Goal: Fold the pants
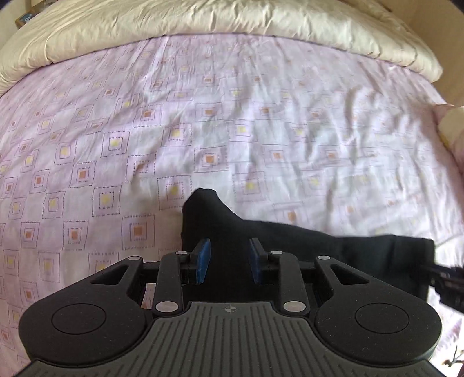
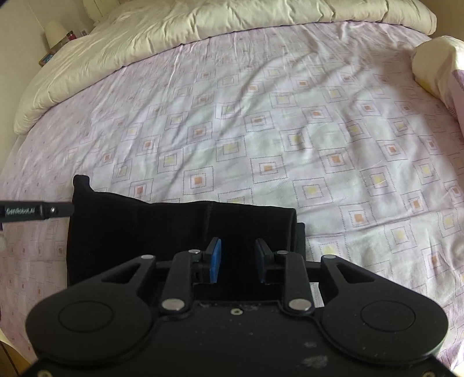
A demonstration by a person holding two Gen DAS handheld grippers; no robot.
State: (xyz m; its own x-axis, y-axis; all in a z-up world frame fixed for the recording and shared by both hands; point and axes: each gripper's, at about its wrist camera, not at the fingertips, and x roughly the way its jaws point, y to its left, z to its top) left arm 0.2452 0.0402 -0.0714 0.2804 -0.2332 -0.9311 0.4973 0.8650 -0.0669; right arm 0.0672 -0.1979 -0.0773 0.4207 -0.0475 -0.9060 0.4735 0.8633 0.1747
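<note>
A: Fingers first; the left gripper has its blue pads partly apart at lower centre of its view, with black cloth of the pants running between them; whether the pads press on it I cannot tell.

B: And the right gripper?

A: Much the same; pads a moderate gap apart, dark fabric of the pants under and between them; no clear pinch visible, so grip or no grip I cannot say.

B: Where do the pants lie?

A: Low in both frames, on the patterned bedsheet; in the right view a folded dark slab from lower left to centre, its edge ending just right of the pads; the pale duvet is bunched along the top, well apart.

B: How will they handle?

A: Soft and limp, I judge; light, not slippery, nothing fragile; they will sag and drag on the sheet rather than hold shape.

B: Where to take hold?

A: At the corners or the folded edge, one gripper each side, pinching all layers together; a hold on a single layer would likely let the fold slide open.
</note>
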